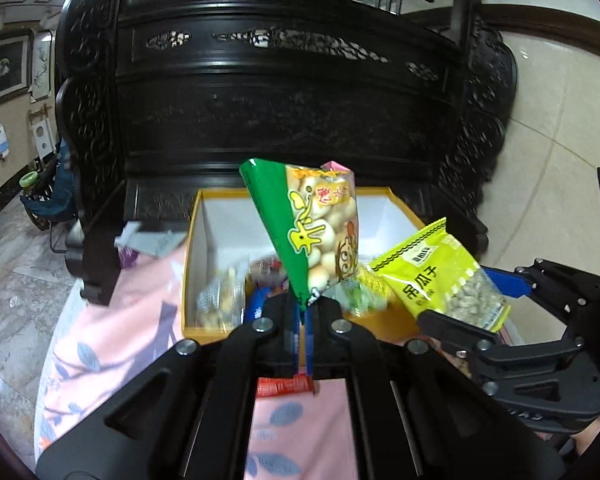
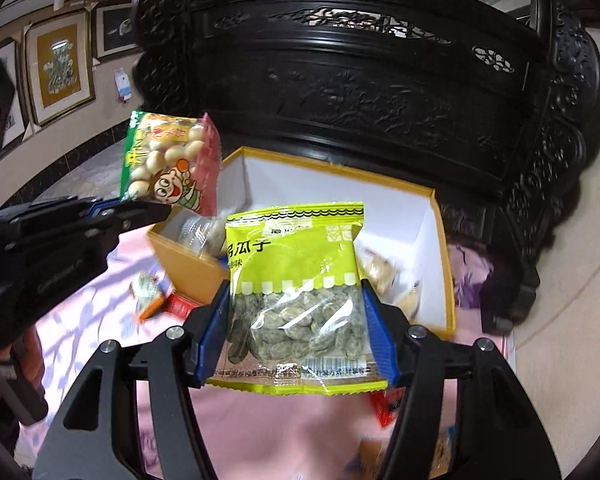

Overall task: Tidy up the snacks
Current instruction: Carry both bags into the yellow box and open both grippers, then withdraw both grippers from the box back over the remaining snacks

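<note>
L gripper (image 1: 303, 312) clenched on green snack bag (image 1: 316, 228) corner; R gripper (image 2: 294, 320) grasping yellow seed pkt (image 2: 296, 280) by side edges. Both light, crinkly, slippery film; contents prob. crushable.

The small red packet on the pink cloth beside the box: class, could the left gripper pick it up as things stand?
Probably not yet. The left gripper is shut on the green snack bag, so it has no free grip for the red packet.

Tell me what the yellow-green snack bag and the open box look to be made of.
Yellow-green snack bag: thin glossy plastic film, with a clear window showing seeds and a crimped seal. Open box: apparently rigid cardboard, with matte orange-yellow outside, white inside and straight thin walls.
</note>
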### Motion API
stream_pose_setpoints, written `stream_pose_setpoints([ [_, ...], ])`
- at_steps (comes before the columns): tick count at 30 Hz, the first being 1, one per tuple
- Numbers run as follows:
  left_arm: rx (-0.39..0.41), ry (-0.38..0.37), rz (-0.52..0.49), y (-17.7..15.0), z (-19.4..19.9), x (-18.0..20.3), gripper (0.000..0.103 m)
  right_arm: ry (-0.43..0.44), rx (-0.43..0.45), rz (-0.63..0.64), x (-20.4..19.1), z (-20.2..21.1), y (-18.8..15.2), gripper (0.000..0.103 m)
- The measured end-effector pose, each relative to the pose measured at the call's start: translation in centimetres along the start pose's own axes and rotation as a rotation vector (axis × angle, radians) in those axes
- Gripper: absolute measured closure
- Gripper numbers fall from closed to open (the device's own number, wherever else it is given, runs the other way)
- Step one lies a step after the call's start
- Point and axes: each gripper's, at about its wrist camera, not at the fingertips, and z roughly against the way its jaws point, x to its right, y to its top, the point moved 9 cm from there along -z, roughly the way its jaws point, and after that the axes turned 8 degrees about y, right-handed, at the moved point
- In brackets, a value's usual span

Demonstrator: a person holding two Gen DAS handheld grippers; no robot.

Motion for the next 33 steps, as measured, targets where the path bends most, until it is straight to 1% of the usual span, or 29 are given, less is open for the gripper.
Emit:
stream_pose_setpoints([
  [5, -0.013, 0.026, -0.006, 2.7, -3.2, 0.2, 0.102, 0.006, -0.009, -0.036, 2.4, -2.5, 2.7, 0.041],
  [10, -0.032, 0.05, -0.011, 4.0, -6.3, 0.4, 0.102, 0.007, -0.028, -0.059, 4.5, -5.2, 3.9, 0.041],
  [12, -0.046, 0.068, -0.002, 4.2, -7.7, 0.1, 0.099, 0.003, -0.032, -0.063, 5.0, -6.0, 4.2, 0.04],
  [13, -0.052, 0.076, 0.004, 4.3, -8.2, 0.0, 0.095, -0.008, -0.031, -0.062, 5.4, -6.4, 4.4, 0.04],
  [15, -0.052, 0.104, 0.025, 4.4, -9.1, -0.6, 0.064, -0.032, -0.018, -0.063, 5.8, -6.8, 4.7, 0.038],
  [16, -0.041, 0.117, 0.042, 4.5, -9.3, -1.0, 0.03, -0.037, -0.015, -0.069, 6.2, -7.0, 4.8, 0.038],
  [17, -0.015, 0.133, 0.059, 4.7, -9.2, -1.4, 0.022, -0.041, -0.011, -0.073, 6.3, -7.2, 4.9, 0.037],
  [18, -0.004, 0.139, 0.063, 4.9, -9.2, -1.6, 0.022, -0.048, -0.007, -0.076, 6.5, -7.2, 5.0, 0.035],
  [21, -0.011, 0.137, 0.065, 4.9, -9.6, -1.8, 0.022, -0.058, 0.001, -0.073, 6.7, -7.5, 5.3, 0.032],
  [28, -0.022, 0.13, 0.071, 4.5, -9.6, -2.1, 0.022, -0.058, 0.001, -0.076, 6.6, -7.8, 5.3, 0.032],
  [33, -0.026, 0.115, 0.067, 3.9, -8.8, -1.8, 0.022, -0.061, 0.003, -0.078, 6.4, -7.1, 5.0, 0.032],
])
